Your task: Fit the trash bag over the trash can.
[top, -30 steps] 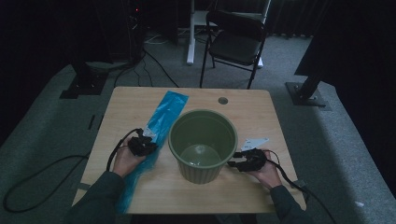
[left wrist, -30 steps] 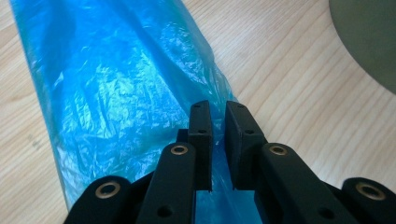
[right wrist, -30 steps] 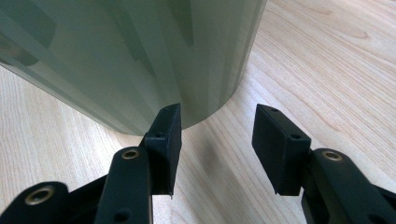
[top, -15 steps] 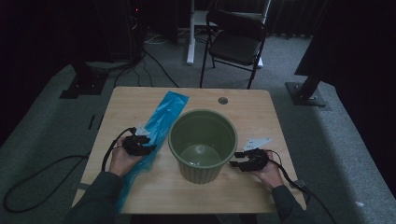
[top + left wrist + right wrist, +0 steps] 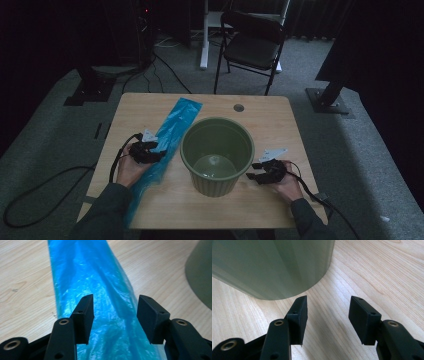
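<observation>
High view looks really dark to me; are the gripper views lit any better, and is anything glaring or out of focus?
High view: dim, room nearly black, but the green bin and blue plastic bag read clearly on the table. Left gripper view: bright, sharp, mild sheen on the bag's folds, bin edge soft. Right gripper view: bright, bin wall close and slightly blurred, jaw shadows on the wood.

A light wooden table [image 5: 280, 210] lies beneath the gripper. Beyond its far edge, well away from the gripper, a black folding chair [image 5: 252, 45] stands on grey carpet [image 5: 360, 150]. Black cables [image 5: 165, 67] trail across the floor.
</observation>
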`<state>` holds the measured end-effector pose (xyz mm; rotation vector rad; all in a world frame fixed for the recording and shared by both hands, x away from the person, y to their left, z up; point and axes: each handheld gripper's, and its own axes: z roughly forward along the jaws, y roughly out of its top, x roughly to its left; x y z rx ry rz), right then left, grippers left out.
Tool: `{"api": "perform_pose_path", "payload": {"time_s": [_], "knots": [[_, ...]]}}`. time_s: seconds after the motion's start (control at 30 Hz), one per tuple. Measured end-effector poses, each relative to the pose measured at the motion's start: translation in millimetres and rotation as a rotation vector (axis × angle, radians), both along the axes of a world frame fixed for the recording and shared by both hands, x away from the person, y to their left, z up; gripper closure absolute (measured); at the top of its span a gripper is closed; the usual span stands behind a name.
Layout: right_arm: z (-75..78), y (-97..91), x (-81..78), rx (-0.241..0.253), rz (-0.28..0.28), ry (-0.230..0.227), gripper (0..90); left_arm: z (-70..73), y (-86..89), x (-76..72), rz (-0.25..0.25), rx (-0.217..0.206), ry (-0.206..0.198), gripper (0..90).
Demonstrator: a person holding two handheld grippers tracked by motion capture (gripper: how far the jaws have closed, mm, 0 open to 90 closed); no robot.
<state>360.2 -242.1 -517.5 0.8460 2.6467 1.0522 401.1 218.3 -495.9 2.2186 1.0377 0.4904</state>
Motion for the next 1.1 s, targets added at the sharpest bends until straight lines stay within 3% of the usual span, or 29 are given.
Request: {"api": "perform_pose_path", "payload": {"time_s": [0.07, 0.27, 0.43, 0.57, 0.73, 0.97, 1.1], "knots": [[-0.1, 0.1, 0.1, -0.002, -0.002, -0.001, 48.6, 1.9, 2.3, 4.6, 0.013, -0.002, 0.021, 52.5], [-4.0, -0.1, 1.6, -0.017, -0.005, 0.012, 48.6, 5.1, 10.7, 20.4, 0.038, -0.074, 0.057, 53.6], [-5.1, -2.6, 2.3, -0.019, -0.014, 0.015, 48.6, 5.7, 14.0, 31.7, 0.043, -0.067, 0.077, 52.7], [-5.6, -3.0, 1.9, -0.023, -0.015, 0.02, 48.6, 3.5, 16.3, 51.1, 0.077, -0.049, 0.09, 49.0], [-6.4, -2.3, 1.8, -0.028, -0.008, 0.023, 48.6, -6.0, 19.2, 69.6, 0.125, -0.078, 0.133, 42.3], [-7.7, -2.3, 1.5, -0.035, -0.003, 0.033, 48.6, -20.1, 19.5, 82.3, 0.166, -0.099, 0.177, 39.1], [-8.7, -1.8, 1.7, -0.038, -0.001, 0.037, 48.6, -24.5, 17.8, 86.2, 0.172, -0.091, 0.194, 37.8]]}}
